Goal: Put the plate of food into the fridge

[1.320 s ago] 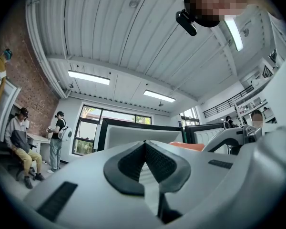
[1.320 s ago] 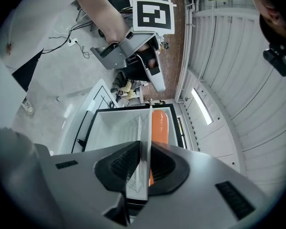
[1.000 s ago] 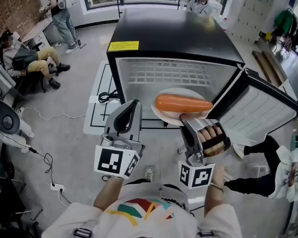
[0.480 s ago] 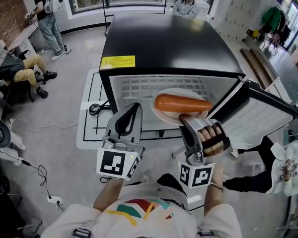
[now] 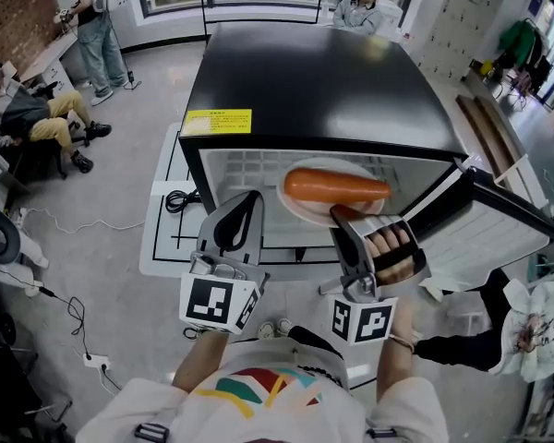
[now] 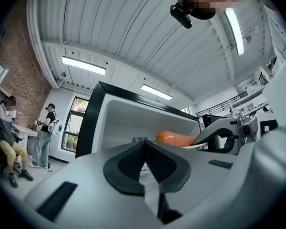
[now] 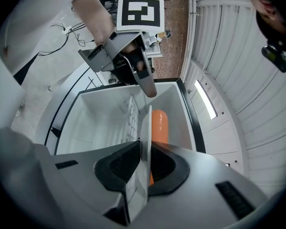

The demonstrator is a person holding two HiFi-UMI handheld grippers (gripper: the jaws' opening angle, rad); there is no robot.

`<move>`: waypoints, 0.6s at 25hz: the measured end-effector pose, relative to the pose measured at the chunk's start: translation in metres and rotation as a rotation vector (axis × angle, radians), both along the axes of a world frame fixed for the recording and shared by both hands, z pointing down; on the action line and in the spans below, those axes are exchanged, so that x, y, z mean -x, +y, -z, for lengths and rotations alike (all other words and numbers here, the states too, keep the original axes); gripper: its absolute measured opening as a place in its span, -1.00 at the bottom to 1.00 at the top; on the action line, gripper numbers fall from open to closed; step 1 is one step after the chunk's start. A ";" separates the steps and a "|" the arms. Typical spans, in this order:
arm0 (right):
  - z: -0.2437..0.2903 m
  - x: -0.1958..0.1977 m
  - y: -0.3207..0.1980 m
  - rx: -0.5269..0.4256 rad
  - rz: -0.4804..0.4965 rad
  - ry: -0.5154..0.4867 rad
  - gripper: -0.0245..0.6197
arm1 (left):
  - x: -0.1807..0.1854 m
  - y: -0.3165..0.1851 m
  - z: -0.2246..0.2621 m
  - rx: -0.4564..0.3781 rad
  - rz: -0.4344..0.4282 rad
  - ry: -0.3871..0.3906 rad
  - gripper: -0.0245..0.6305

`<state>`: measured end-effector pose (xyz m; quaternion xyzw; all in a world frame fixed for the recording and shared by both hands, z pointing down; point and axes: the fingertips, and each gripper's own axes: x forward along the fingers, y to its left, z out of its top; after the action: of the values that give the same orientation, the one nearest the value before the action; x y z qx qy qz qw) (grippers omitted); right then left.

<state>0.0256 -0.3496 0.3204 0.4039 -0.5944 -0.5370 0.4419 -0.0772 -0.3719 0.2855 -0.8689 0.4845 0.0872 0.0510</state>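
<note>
A white plate [image 5: 300, 204] carrying a long orange sausage [image 5: 337, 185] hangs at the mouth of the open black fridge [image 5: 321, 81], over its white inside. My right gripper [image 5: 340, 214] is shut on the plate's near rim; in the right gripper view the plate [image 7: 145, 142] stands edge-on between the jaws, with the sausage [image 7: 158, 124] beyond them. My left gripper [image 5: 247, 197] is shut with nothing in it, held left of the plate before the fridge opening. In the left gripper view the sausage [image 6: 175, 138] shows to the right, inside the fridge frame.
The fridge door [image 5: 485, 224] swings open to the right. A wire shelf [image 5: 258, 164] lines the fridge's back. Cables [image 5: 51, 284] trail over the floor at left. People sit and stand at the far left and behind the fridge. Another person's legs [image 5: 466, 340] are at lower right.
The fridge has come closer and lower in the head view. The plate with the sausage has moved forward to the fridge opening. Both grippers keep their hold and spacing.
</note>
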 end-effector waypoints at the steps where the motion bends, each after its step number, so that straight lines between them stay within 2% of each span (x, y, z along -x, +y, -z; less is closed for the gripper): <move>1: 0.000 -0.001 -0.003 -0.001 0.006 -0.003 -0.79 | -0.001 -0.002 -0.002 0.002 0.006 -0.002 -0.91; 15: 0.002 -0.022 -0.054 0.040 0.078 -0.015 -0.79 | -0.024 -0.032 0.002 0.028 0.093 -0.022 -0.91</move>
<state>0.0475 -0.4033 0.3184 0.3754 -0.6236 -0.5387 0.4244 -0.0537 -0.4038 0.2837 -0.8471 0.5248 0.0684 0.0484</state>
